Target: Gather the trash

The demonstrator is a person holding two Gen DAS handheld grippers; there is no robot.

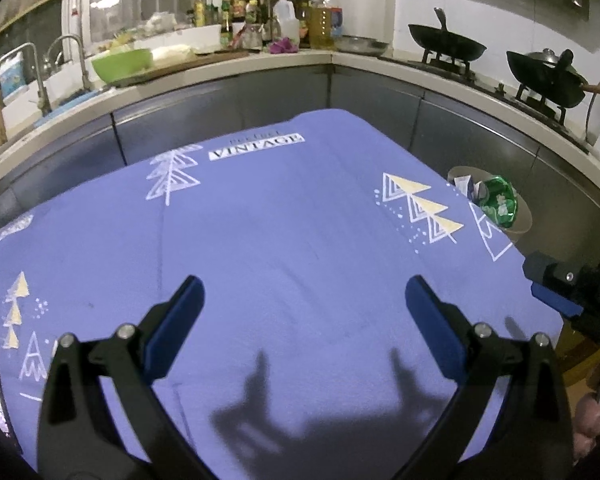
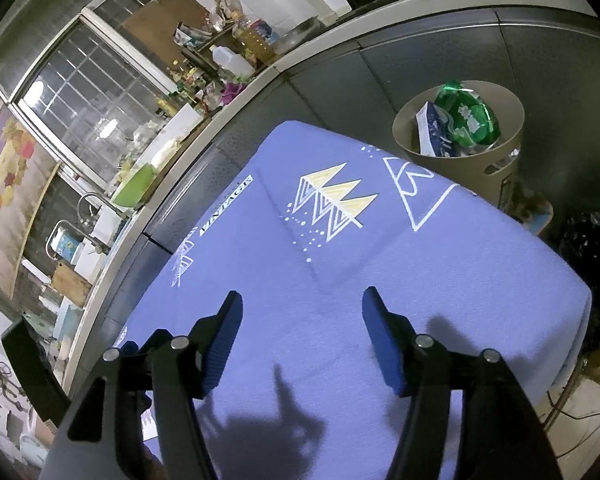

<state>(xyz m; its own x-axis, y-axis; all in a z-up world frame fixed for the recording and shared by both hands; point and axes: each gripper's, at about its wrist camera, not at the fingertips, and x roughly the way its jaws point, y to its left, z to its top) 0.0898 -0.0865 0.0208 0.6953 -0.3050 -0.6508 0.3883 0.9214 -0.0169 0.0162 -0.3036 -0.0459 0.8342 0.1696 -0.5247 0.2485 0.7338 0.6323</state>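
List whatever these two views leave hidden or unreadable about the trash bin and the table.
- Bin base: left wrist view, hidden behind the tablecloth edge.
- Bin depth: right wrist view, green bag and blue-white packet cover whatever lies beneath.
- Table's near edge: both views, blocked by the open left gripper and right gripper.

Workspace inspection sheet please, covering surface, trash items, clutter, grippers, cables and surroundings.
Surface: blue printed tablecloth, no loose items seen on it.
Job's things: green wrapper and blue-white packet sit in the beige bin beside the table.
Clutter: nothing seen on the cloth.
Grippers: left gripper and right gripper over the cloth, jaws apart, holding nothing.
Cables: thin cable on the floor.
Surroundings: kitchen counter, woks, sink tap.
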